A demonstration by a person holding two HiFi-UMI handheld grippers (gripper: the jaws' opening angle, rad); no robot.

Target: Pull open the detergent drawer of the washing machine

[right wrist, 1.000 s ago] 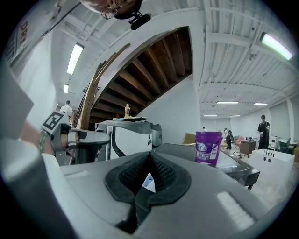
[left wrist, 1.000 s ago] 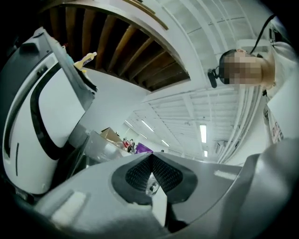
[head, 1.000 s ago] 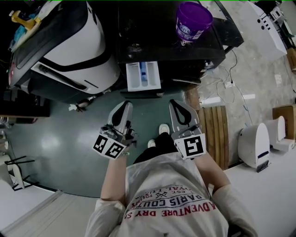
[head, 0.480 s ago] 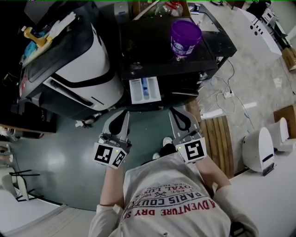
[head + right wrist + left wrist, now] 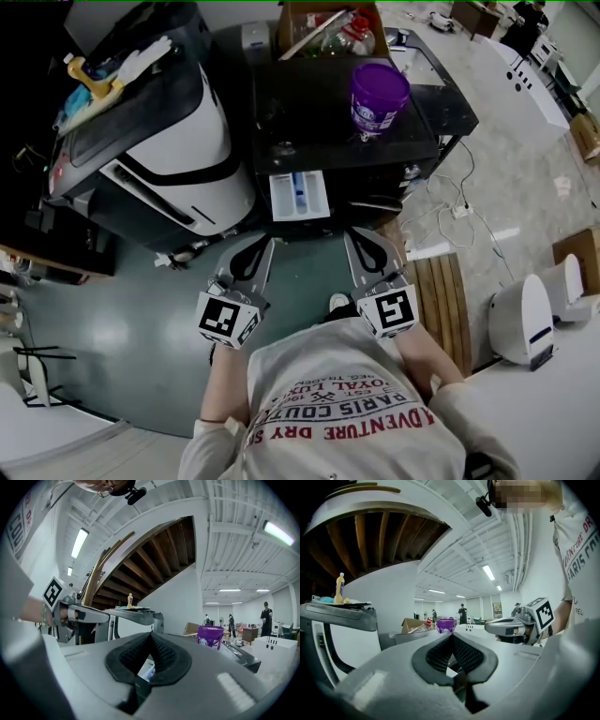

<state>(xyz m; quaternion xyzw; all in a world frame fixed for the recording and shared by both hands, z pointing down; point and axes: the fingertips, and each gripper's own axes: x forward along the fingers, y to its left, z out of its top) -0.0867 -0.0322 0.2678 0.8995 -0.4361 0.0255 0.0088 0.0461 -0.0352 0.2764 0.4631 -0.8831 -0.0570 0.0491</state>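
The black washing machine stands ahead of me in the head view. Its white detergent drawer sticks out from the front, with a blue insert showing inside. My left gripper hovers just short of the drawer's lower left, shut and empty. My right gripper sits level with it at the lower right, also shut with nothing held. In the left gripper view the pads meet at a point. The right gripper view shows the same, with a bit of the drawer visible through the gap below the pads.
A purple bucket stands on the washer's top, a cardboard box of clutter behind it. A white and black appliance stands at the left. Cables and a wooden slatted board lie on the floor at the right.
Both grippers have risen and stay back from the pulled-out drawer. The left one has rolled, so its marker cube shows a different face. The drawer has not moved.
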